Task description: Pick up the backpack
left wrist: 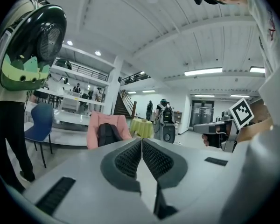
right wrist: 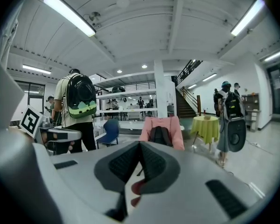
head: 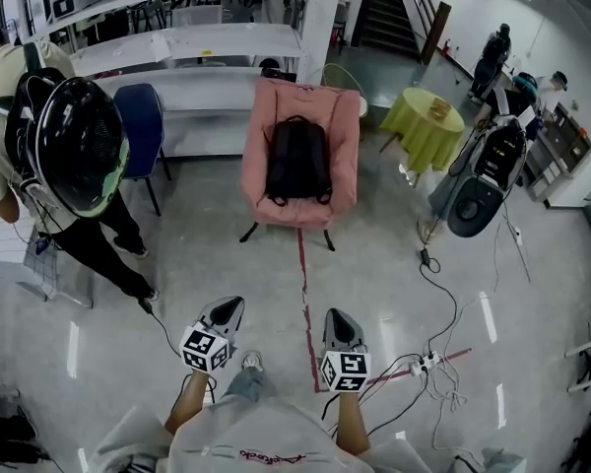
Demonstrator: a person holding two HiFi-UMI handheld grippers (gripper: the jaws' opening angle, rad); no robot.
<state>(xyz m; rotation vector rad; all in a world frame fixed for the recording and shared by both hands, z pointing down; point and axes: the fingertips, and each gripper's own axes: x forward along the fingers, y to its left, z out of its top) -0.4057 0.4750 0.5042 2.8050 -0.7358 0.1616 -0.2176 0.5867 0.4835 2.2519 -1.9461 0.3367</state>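
While both grippers are far short of it, the backpack [head: 297, 161] lies straight ahead across open floor, propped on the seat of a pink chair [head: 347, 136]. It sits between the lines of the two tools. The right gripper [head: 338, 318] is slightly more in line with it than the left gripper [head: 229, 308], and neither is clearly nearer. Both have their jaws pressed together with nothing between them, so they would need to part before any grasp. The backpack is black, soft and plump. Its long axis runs up the chair's back, with the top loop uppermost and its straps trailing at the lower corners.
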